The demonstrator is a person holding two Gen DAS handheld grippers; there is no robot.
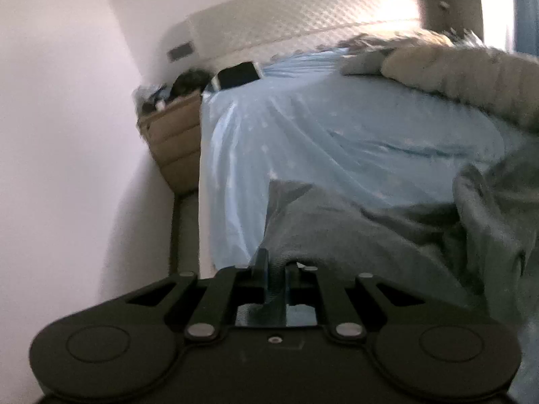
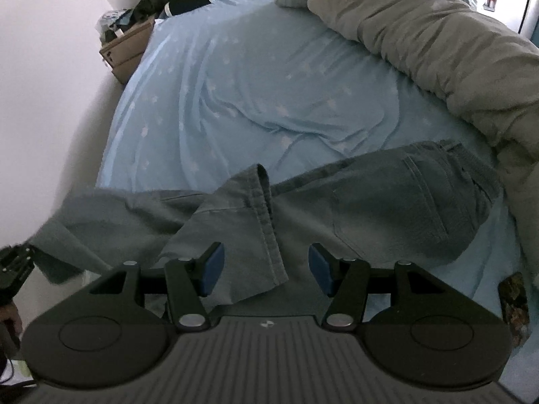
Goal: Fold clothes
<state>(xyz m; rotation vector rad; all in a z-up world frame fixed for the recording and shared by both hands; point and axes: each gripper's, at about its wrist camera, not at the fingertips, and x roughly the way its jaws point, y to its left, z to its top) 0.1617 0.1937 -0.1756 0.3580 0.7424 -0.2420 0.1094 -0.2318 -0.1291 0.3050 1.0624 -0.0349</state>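
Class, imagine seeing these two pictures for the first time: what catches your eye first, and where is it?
First, the grey-green jeans sprawled across the near edge of the light blue bedsheet. The left gripper is shut on their fabric; the right gripper hangs open over a hemmed leg. A rumpled grey duvet lies on the right.

left black two-finger gripper (image 1: 276, 269) has its jaws pinched together on grey-green fabric, right black two-finger gripper (image 2: 266, 269) with blue pads (image 2: 212, 269) is spread wide.

We see a bed with a pale blue star-print sheet (image 2: 256, 77), a rumpled grey duvet (image 2: 438, 40) along its right side, a black-and-white object (image 2: 188, 0) near the headboard, and a cluttered wooden nightstand (image 2: 126, 50) beside it.
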